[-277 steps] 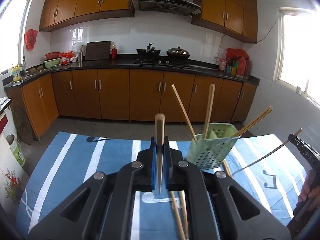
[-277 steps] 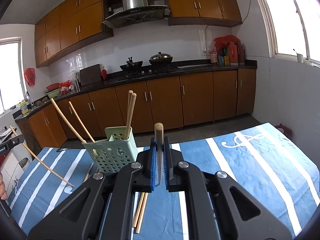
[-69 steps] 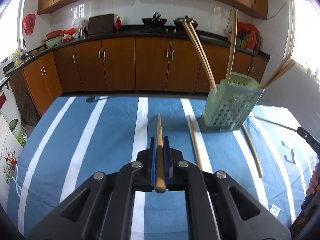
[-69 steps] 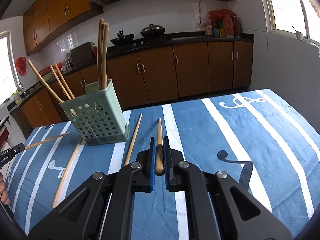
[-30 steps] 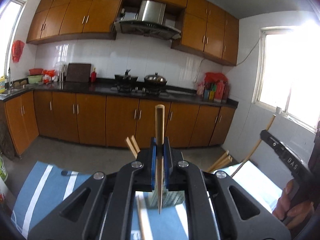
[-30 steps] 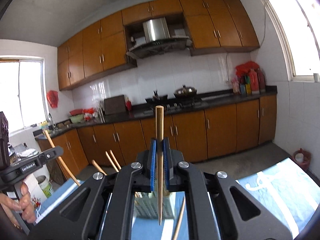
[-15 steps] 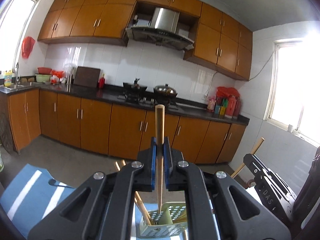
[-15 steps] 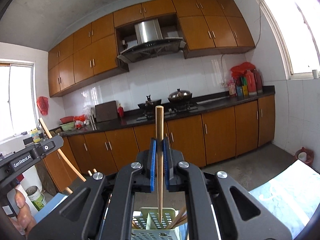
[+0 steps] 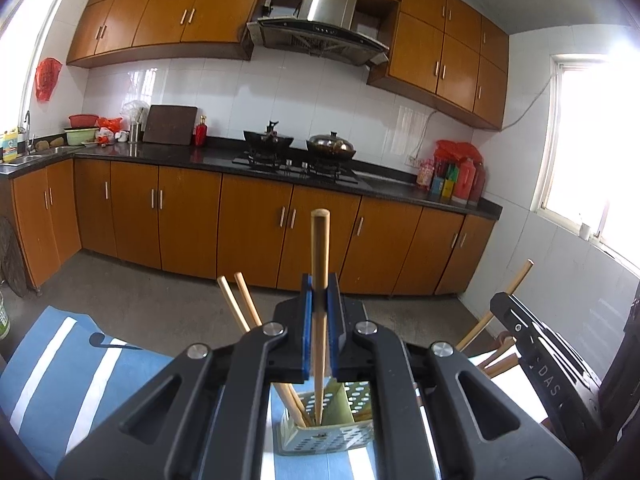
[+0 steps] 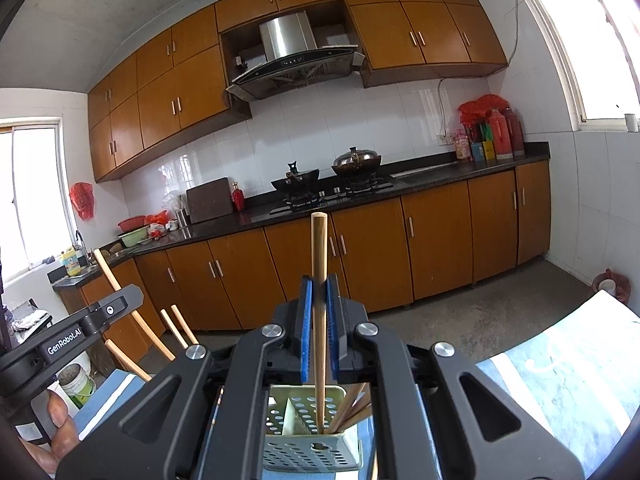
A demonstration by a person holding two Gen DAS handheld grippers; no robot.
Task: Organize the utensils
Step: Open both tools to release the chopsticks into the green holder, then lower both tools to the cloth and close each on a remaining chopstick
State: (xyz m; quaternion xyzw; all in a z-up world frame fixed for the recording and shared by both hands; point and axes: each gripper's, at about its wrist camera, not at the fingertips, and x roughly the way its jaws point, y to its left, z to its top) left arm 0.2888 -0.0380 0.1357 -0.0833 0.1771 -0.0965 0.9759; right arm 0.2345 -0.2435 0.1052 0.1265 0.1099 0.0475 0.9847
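Observation:
My left gripper (image 9: pixel 319 300) is shut on a wooden chopstick (image 9: pixel 319 248) held upright, its lower tip inside the green perforated utensil basket (image 9: pixel 328 436) below. My right gripper (image 10: pixel 319 300) is shut on another wooden chopstick (image 10: pixel 319 256), also upright, its tip down in the same basket (image 10: pixel 308 450). Other chopsticks (image 9: pixel 240 304) lean out of the basket. The right gripper shows at the right edge of the left wrist view (image 9: pixel 532 344), the left gripper at the left edge of the right wrist view (image 10: pixel 80 332).
The basket stands on a blue and white striped cloth (image 9: pixel 60 364) over the table. Beyond are a concrete floor, orange kitchen cabinets (image 9: pixel 256 232) and a black counter with a stove and pots.
Both grippers have come down over the basket, and the tips of both chopsticks now reach into it. A second ago the basket was mostly hidden below the jaws.

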